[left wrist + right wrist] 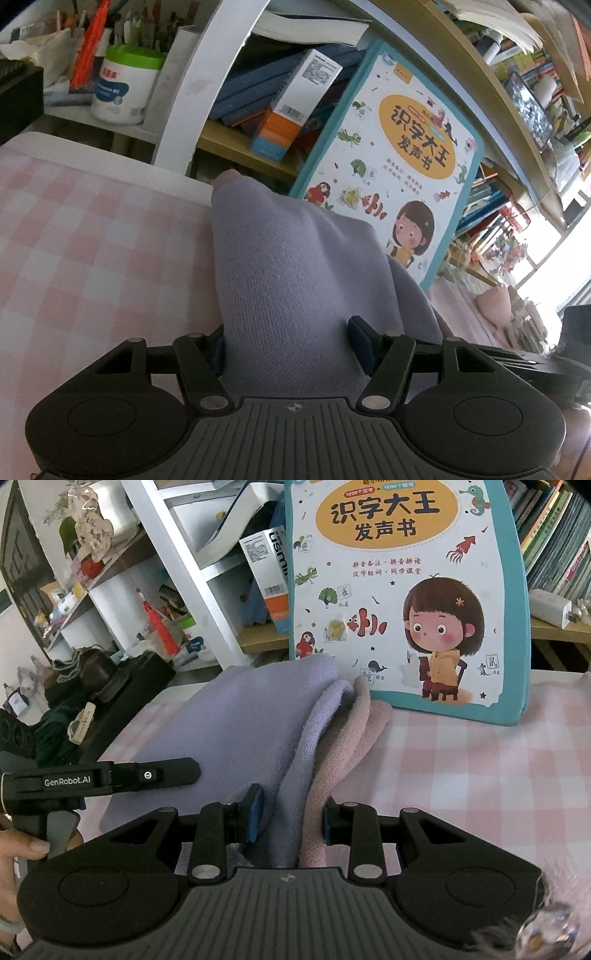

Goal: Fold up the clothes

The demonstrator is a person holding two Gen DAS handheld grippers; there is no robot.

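Nearest the lens, the left gripper (291, 347) had its jaws standing fairly wide around a thick bundle of lavender knit garment (291, 266), the blue pads pressed into the cloth on both sides. The right gripper (291, 819) was pinched much narrower, clamping the layered edges of the same lavender piece together with a pink garment (354, 734) folded beneath it. The stack lay on the pink checked tablecloth (480, 768), its far end close against a children's sound book (406, 602) propped at the shelf.

The knit looked soft, light and floppy; I judged it would sag wherever unsupported and not slip much between rubbery pads. The folded edges seemed the sensible place to grip, catching all layers at once, since a hold on one layer alone would likely let the fold fall open.
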